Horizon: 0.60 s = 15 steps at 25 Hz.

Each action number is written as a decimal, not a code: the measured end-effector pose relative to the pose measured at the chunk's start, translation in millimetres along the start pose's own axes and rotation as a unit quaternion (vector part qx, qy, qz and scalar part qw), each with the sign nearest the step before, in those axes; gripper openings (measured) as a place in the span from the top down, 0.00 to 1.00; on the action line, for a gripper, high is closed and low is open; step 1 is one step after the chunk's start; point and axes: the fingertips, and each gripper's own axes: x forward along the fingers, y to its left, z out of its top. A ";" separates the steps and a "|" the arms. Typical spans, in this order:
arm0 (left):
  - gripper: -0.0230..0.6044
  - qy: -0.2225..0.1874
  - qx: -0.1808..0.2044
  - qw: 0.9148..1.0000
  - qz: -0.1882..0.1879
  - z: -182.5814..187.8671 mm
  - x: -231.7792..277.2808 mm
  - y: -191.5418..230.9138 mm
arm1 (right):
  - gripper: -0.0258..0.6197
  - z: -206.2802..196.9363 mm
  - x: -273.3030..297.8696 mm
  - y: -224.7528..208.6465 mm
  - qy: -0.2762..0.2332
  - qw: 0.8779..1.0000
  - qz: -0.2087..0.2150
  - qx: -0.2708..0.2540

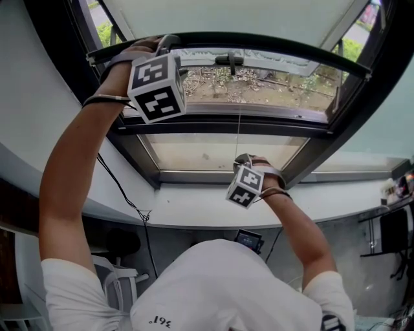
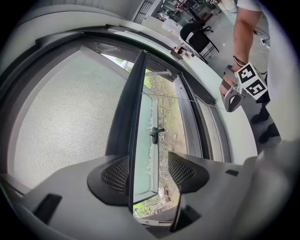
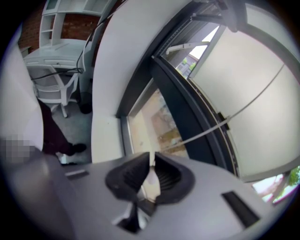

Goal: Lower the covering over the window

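Note:
The pale roller blind hangs over the top of the window, and a dark bottom bar runs along its lower edge. High at that bar is my left gripper, open, with the bar between its jaws. The bar lies against the left pad, and a gap shows beside the right pad. A thin white pull cord drops from the bar. Lower, near the sill, my right gripper is shut on the cord's end.
Behind the blind a window sash with a black handle stands tilted open over bare ground and plants. A white sill runs below, and a cable hangs from it. A white chair stands on the floor at the left.

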 end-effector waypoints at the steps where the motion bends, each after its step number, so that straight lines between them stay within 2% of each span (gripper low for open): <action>1: 0.55 0.002 0.001 1.000 0.000 -0.2 0.6 -1.3 | 0.90 -0.6 0.4 1.2 0.000 1.000 0.001 0.001; 15: 0.55 0.006 -0.019 1.000 -0.011 -2.7 6.7 -23.5 | 0.89 -9.3 7.3 22.2 0.008 1.000 0.016 0.009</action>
